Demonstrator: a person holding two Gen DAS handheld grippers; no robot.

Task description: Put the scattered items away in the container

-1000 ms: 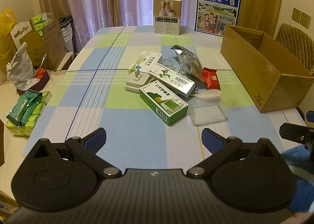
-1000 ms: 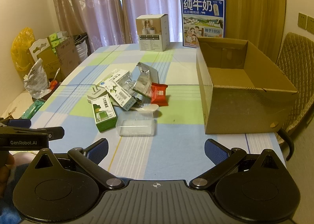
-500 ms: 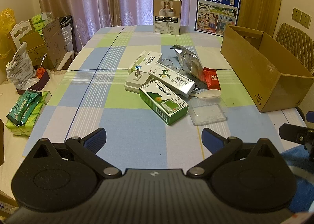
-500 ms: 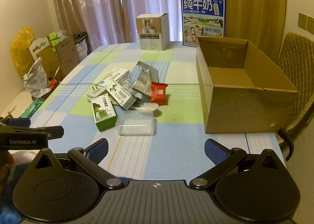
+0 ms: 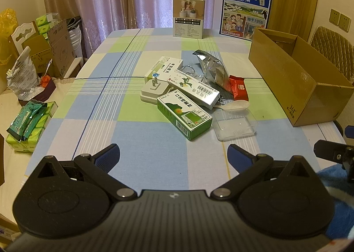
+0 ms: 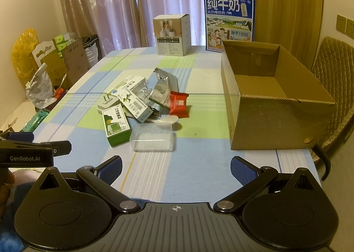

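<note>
A heap of items lies mid-table: a green medicine box (image 5: pixel 184 115) (image 6: pixel 116 124), a long white box (image 5: pixel 193 92), a white plug adapter (image 5: pixel 153 91), a silver foil bag (image 5: pixel 212 70) (image 6: pixel 161 88), a red snack packet (image 5: pixel 238 90) (image 6: pixel 179 104), a white spoon (image 6: pixel 166 120) and a clear plastic tub (image 5: pixel 235 125) (image 6: pixel 152 138). An open, empty cardboard box (image 5: pixel 294 77) (image 6: pixel 272 101) stands at the right. My left gripper (image 5: pixel 173 157) and right gripper (image 6: pixel 176 167) are both open and empty, held near the table's front edge, short of the heap.
A tall product box (image 5: pixel 188 17) and a blue milk poster (image 5: pixel 245 10) stand at the table's far end. A padded chair (image 6: pixel 331 68) is behind the cardboard box. Bags, cartons and green packs (image 5: pixel 28 121) sit left of the table.
</note>
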